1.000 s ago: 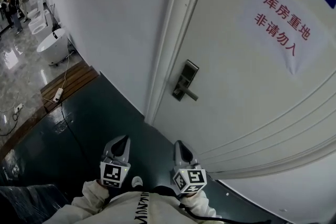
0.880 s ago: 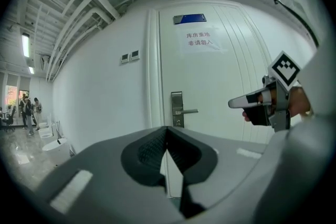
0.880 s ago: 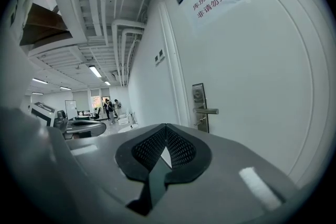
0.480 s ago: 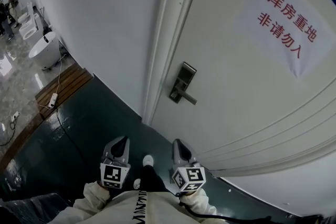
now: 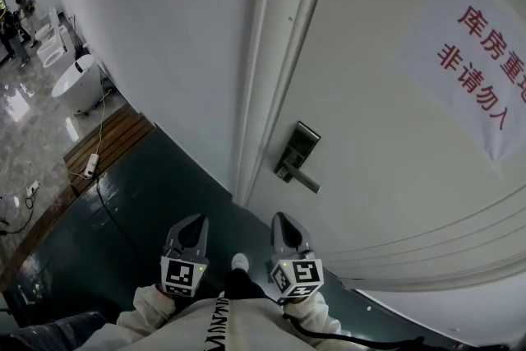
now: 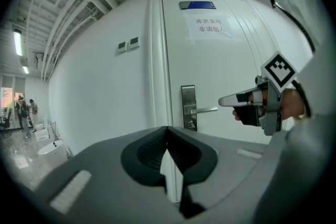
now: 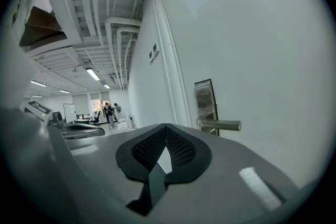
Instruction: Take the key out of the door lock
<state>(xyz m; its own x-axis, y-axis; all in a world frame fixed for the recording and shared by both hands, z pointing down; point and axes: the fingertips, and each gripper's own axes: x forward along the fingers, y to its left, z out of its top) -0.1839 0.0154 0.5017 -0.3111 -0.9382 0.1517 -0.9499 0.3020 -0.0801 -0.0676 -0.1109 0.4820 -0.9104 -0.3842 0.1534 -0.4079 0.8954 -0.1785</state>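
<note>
Both pairs of fingers are pressed together with nothing between them. On my left gripper (image 6: 167,128) and my right gripper (image 7: 166,126) the dark pads meet at the tips.

The door (image 5: 394,144) stands ahead of them, well apart from both. Its metal lock plate (image 5: 298,150) is up and ahead, closer to my right fingers than my left. The handle (image 6: 206,109) sticks out level from the plate, and in the right gripper view it sits just right of my fingertips.

I cannot make out the key. Low on the plate, under the handle, there is only a small round spot, too small to read.

A paper sign (image 5: 485,70) with red writing hangs high on the door, and the head view cuts off its right side. My arms show only as pale sleeves (image 5: 152,312) at the bottom edge.
</note>
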